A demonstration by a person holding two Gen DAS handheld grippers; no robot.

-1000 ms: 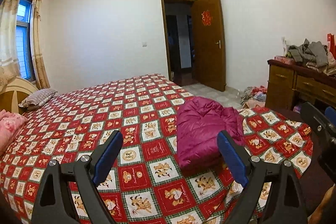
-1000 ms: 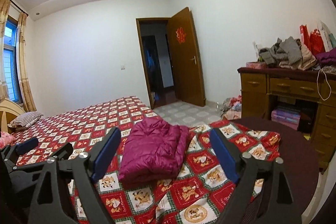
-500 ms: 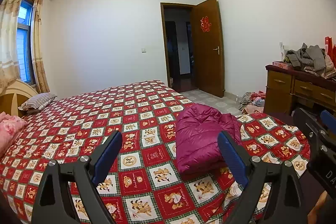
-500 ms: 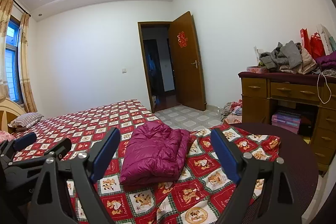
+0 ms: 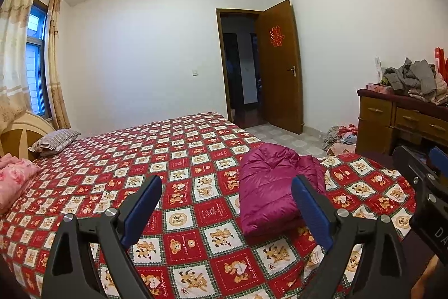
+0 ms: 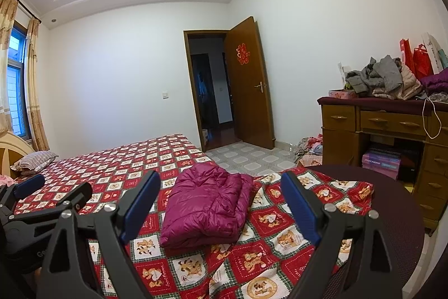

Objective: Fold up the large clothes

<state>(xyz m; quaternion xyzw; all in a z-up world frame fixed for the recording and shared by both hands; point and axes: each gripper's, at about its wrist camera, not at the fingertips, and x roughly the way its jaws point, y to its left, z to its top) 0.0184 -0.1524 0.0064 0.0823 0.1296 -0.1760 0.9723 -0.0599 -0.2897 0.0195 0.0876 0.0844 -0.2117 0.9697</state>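
So both the left gripper (image 5: 226,194) and right gripper (image 6: 219,191) hover with jaws spread wide and empty, tipped slightly down over the folded magenta puffer jacket (image 6: 205,208) on the red teddy-bear bedspread (image 5: 179,147), wooden dresser (image 6: 372,128) and open door (image 6: 249,83) beyond.

Both wrist cams side by side, low over bed (image 5: 196,159), facing door (image 6: 249,86), sharing folded jacket (image 6: 204,209)
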